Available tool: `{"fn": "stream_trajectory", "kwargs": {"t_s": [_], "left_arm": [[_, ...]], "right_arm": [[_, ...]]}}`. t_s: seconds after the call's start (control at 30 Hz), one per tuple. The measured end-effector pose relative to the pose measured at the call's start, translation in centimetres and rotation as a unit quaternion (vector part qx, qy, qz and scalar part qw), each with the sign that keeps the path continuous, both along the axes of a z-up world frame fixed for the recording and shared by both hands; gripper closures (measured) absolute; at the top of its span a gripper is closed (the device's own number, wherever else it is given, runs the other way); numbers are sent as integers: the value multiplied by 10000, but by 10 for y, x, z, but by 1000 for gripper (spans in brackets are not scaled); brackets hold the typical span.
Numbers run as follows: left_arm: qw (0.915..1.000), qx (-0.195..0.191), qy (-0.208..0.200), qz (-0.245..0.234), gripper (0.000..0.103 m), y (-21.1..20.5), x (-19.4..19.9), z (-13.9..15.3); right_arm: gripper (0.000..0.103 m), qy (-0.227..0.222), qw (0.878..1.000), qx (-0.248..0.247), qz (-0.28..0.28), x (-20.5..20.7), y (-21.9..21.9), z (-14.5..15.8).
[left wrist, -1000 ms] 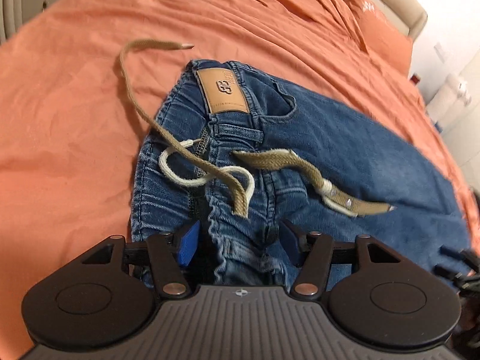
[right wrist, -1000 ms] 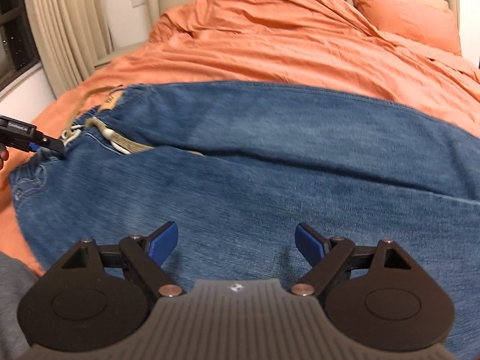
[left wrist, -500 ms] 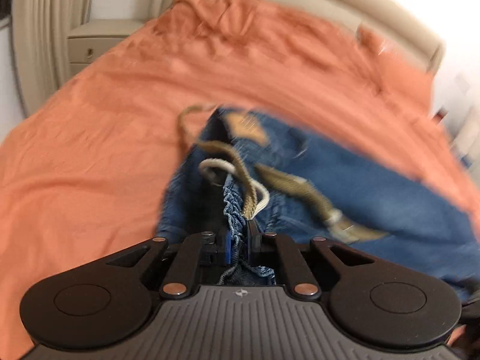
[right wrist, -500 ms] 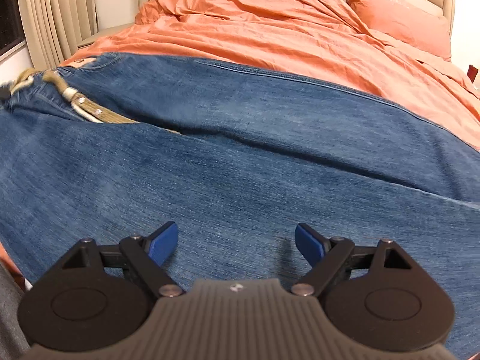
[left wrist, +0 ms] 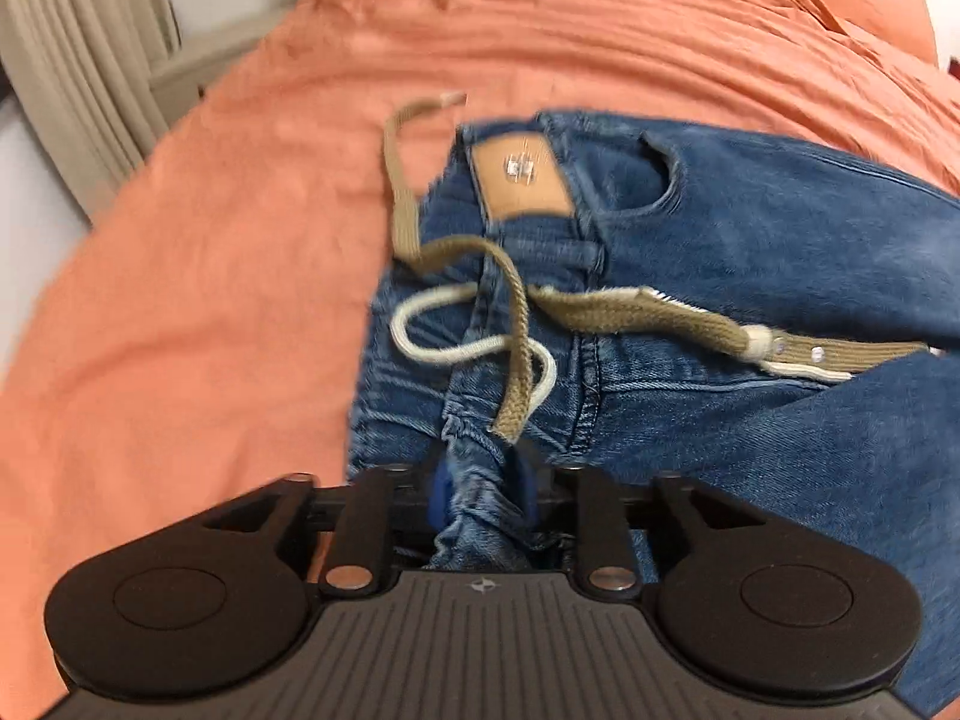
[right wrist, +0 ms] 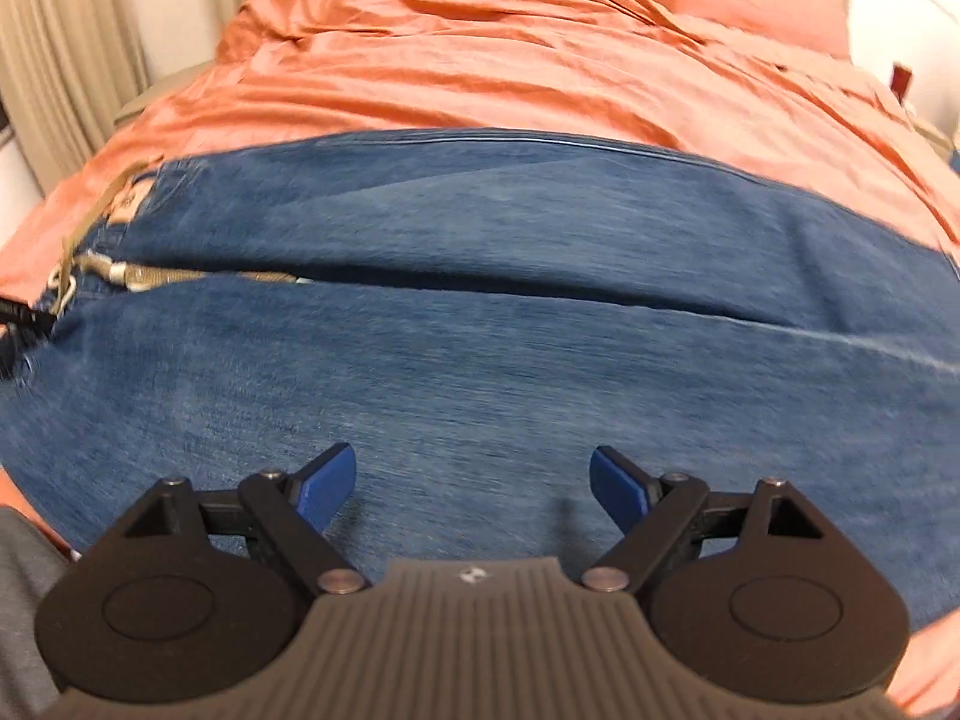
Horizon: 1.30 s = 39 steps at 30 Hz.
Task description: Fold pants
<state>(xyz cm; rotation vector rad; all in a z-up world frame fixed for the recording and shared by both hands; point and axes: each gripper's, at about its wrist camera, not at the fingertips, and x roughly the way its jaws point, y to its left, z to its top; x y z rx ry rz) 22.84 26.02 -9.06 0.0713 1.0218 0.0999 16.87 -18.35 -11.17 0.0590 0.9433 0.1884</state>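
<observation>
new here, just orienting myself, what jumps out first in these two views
Blue jeans spread across an orange bedspread. The left gripper is shut on a bunched fold at the waistband, below a tangled tan drawstring. The right gripper hangs open over the legs.

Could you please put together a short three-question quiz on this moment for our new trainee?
1. True or false: the right gripper is shut on the jeans.
2. What does the left gripper pinch? A) tan drawstring B) bunched denim at the waistband C) orange bedsheet
3. Fill in: the tan leather patch sits on the jeans' ____.

Key: 1 false, it is open above the leg; 2 B; 3 waistband.
</observation>
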Motion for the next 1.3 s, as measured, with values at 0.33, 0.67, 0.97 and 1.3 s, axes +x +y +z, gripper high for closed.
{"fn": "stream_trajectory", "kwargs": {"t_s": [0.33,0.67,0.97,1.3], "left_arm": [[9800,1013,-248,-1697,65,-57,-69,66],[9343,2026,697,-2848,64,-72,-114,20],[9074,2436,976,-3284,41,-75,-133,-17],[8700,2984,774,-3849,41,-87,-130,-39]], "right_arm": [[21,55,9990,5,434,-21,-85,82],[35,-133,9957,-798,450,-44,-209,98],[51,492,9778,-1784,980,-49,-261,39],[58,919,9562,-2395,1413,-38,-281,-34]]}}
